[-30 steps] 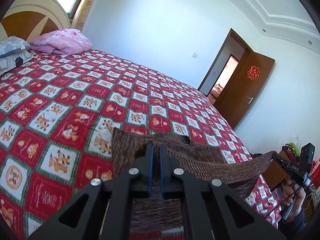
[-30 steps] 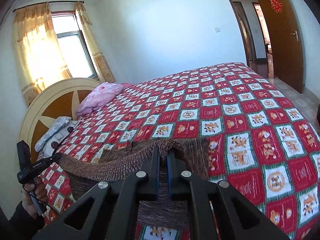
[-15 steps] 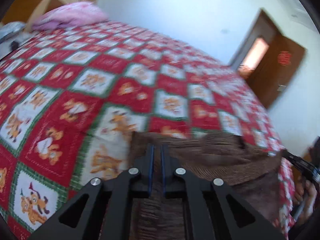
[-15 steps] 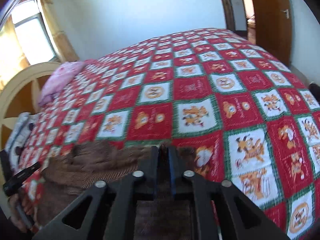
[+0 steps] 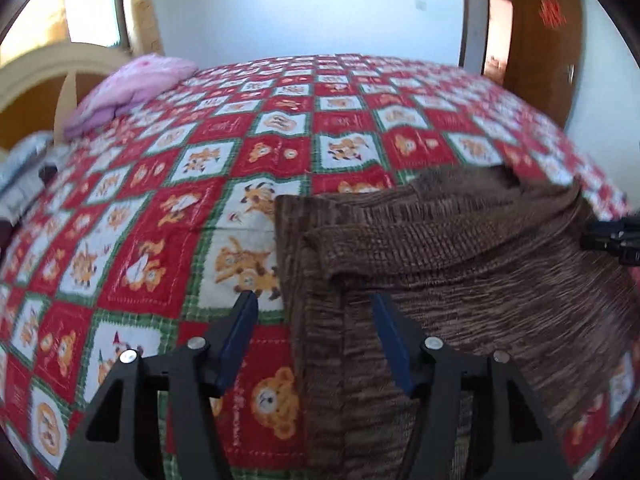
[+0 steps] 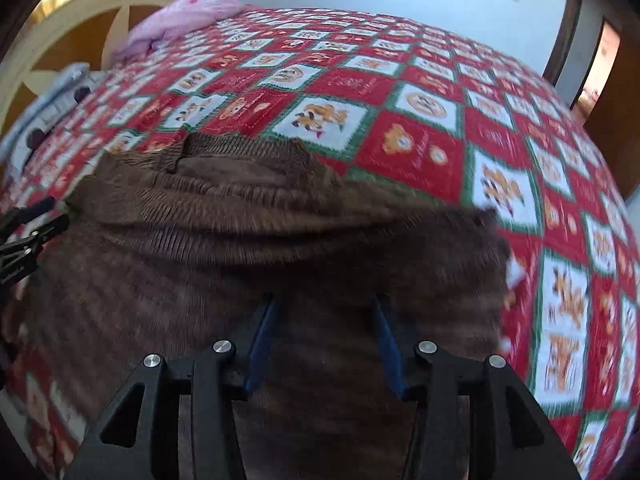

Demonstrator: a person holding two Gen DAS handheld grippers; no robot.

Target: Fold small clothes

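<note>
A brown ribbed knit garment [image 5: 460,248] lies folded on the red patchwork bedspread [image 5: 168,208], its top layer laid over the lower one. My left gripper [image 5: 314,304] is open, its blue-padded fingers straddling the garment's left edge without holding it. My right gripper [image 6: 324,308] is open too, just above the garment [image 6: 248,220] near its right end. The right gripper shows at the right edge of the left wrist view [image 5: 612,240]; the left gripper shows at the left edge of the right wrist view [image 6: 24,236].
A pink quilt [image 5: 132,88] and grey pillows [image 5: 20,168] lie by the cream headboard [image 5: 36,76] at the far left. A brown door [image 5: 544,40] stands open at the far right. The bedspread [image 6: 440,120] stretches beyond the garment.
Both grippers carried the garment's edge forward and down onto the bed, then opened and let it go. The garment now lies folded over itself.
</note>
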